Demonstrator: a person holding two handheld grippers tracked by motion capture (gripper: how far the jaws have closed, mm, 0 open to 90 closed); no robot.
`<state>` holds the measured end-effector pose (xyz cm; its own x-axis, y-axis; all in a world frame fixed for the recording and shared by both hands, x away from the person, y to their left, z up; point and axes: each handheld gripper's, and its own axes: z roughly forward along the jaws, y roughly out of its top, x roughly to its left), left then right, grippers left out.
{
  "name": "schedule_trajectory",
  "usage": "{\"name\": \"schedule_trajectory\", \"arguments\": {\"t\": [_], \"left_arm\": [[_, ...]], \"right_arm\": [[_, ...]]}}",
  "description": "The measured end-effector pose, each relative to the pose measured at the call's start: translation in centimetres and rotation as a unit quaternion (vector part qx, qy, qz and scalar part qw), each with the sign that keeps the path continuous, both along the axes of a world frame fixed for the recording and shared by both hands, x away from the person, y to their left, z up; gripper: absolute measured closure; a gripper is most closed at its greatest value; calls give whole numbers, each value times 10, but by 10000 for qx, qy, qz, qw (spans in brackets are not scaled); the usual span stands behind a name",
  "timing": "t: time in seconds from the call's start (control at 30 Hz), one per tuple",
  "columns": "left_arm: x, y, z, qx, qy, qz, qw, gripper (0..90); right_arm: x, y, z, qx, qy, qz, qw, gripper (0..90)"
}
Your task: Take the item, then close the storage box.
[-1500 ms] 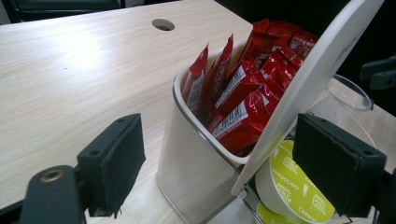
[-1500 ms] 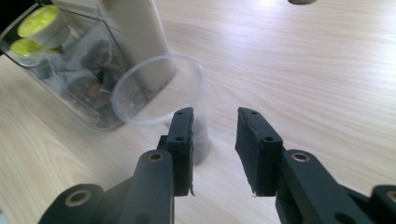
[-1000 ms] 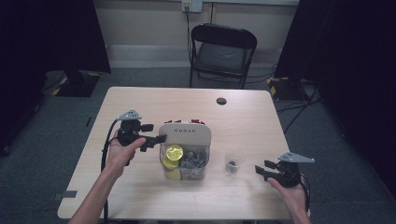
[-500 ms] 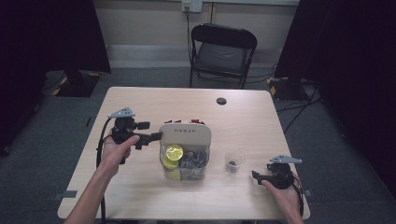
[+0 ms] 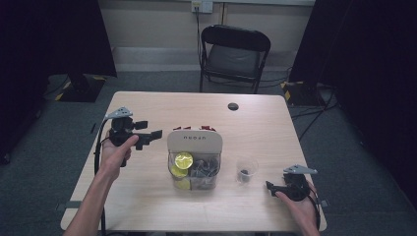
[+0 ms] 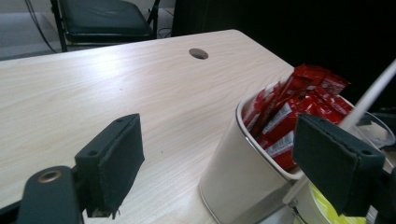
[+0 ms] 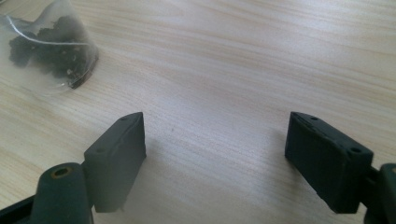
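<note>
A clear organiser box [image 5: 194, 169] with a white panel stands mid-table. It holds red packets [image 5: 194, 129] at the back and yellow pods [image 5: 184, 160] in front. My left gripper [image 5: 155, 134] hovers open just left of the box. In the left gripper view [image 6: 219, 149] the red packets [image 6: 299, 112] sit in a white tub [image 6: 238, 163] behind the right jaw. A clear cup [image 5: 246, 169] with dark bits stands right of the box. My right gripper [image 5: 270, 186] is low by the near right corner. Its jaws [image 7: 215, 140] have just been opening, with only bare table between them, and the cup [image 7: 51, 51] lies ahead to the left.
A round cable hole [image 5: 233, 106] is in the table's far side. A black folding chair [image 5: 235, 54] stands behind the table [image 5: 147, 201]. Dark curtains hang on both sides. Bare wood lies left of the box and along the near edge.
My left gripper has drawn a little left and up, away from the box. The right hand has stayed near the near right corner.
</note>
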<state>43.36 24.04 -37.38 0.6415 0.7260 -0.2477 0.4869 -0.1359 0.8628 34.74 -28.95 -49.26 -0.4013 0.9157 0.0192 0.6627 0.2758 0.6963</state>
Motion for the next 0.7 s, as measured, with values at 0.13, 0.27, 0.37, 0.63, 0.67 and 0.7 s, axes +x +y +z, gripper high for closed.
{"name": "schedule_trajectory", "arguments": {"t": [0.13, 0.27, 0.37, 0.63, 0.67, 0.7], "left_arm": [[5, -6, -7, 114, 26, 45, 9999, 171], [9, -9, -9, 114, 50, 37, 9999, 171], [12, -13, -12, 12, 90, -33, 10000, 173], [9, -21, -10, -27, 41, -189, 9998, 208], [9, -22, -9, -19, 39, -178, 9998, 218], [8, -22, -8, 6, 22, -180, 9998, 218]], "right_arm": [[-1, 2, -2, -99, -90, -2, 9999, 181], [-2, 2, -4, -69, -184, -7, 9998, 169], [-4, 1, -5, -52, -237, -28, 9997, 168], [-5, 1, -7, -10, -345, -36, 9994, 164], [-5, 1, -7, -6, -345, -25, 9994, 161], [-5, 1, -7, -6, -334, -25, 9994, 155]]}}
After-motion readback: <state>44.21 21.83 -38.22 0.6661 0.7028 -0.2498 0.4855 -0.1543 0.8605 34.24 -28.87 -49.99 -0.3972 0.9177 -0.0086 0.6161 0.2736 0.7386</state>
